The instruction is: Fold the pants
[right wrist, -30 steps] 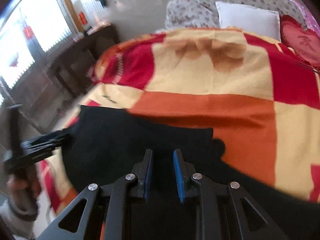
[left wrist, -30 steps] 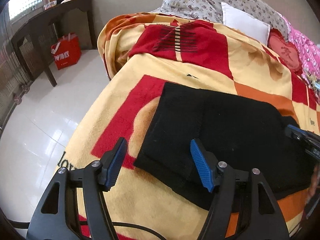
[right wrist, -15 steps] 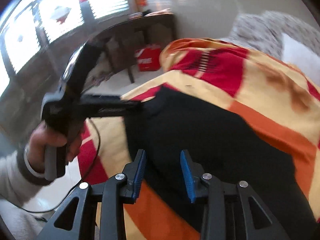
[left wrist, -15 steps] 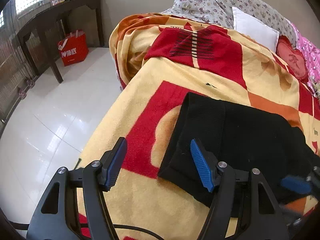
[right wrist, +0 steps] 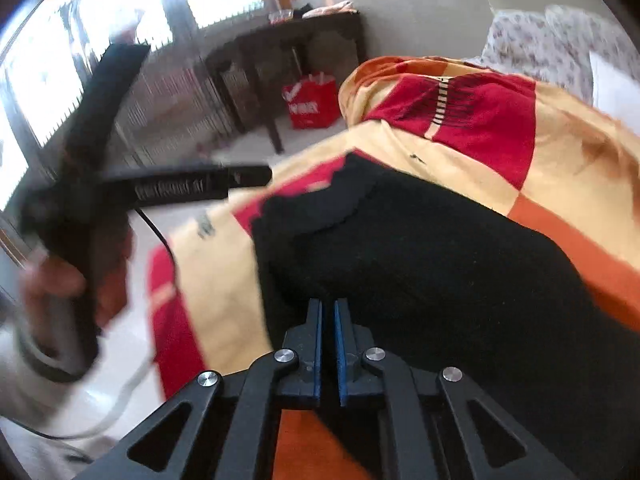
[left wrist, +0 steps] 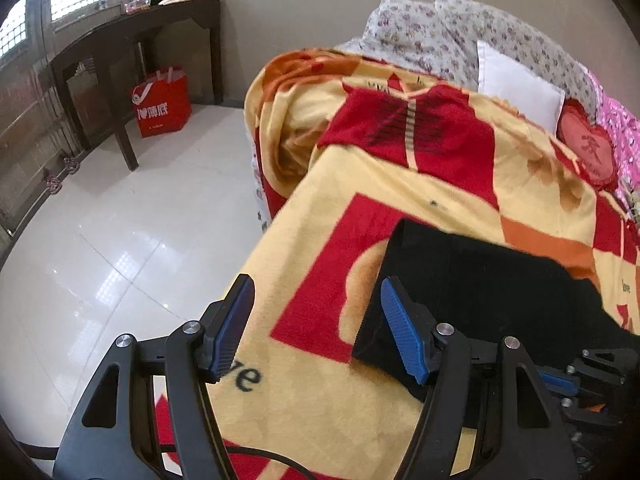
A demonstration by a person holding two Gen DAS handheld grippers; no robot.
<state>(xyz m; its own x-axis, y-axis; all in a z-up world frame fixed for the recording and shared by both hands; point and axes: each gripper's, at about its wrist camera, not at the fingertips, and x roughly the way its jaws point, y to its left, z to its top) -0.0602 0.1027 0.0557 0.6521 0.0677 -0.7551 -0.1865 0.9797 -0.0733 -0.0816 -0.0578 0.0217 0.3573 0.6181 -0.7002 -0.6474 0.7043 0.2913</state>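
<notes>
The folded black knit pants [left wrist: 480, 292] lie on the yellow-and-red patterned blanket [left wrist: 400, 184] near the bed's edge. The right gripper [right wrist: 327, 344] has its jaws nearly together at the near hem, though whether cloth is caught is unclear; the left gripper [left wrist: 316, 332] hangs with jaws wide apart. A thin pinch could slip, or lift only one layer and undo the fold.

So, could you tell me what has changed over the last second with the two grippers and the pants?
The right gripper opened, swung left, then shut at the near edge of the black pants. The left gripper shifted left off them. It stayed open, and the pants stayed folded on the blanket.
</notes>
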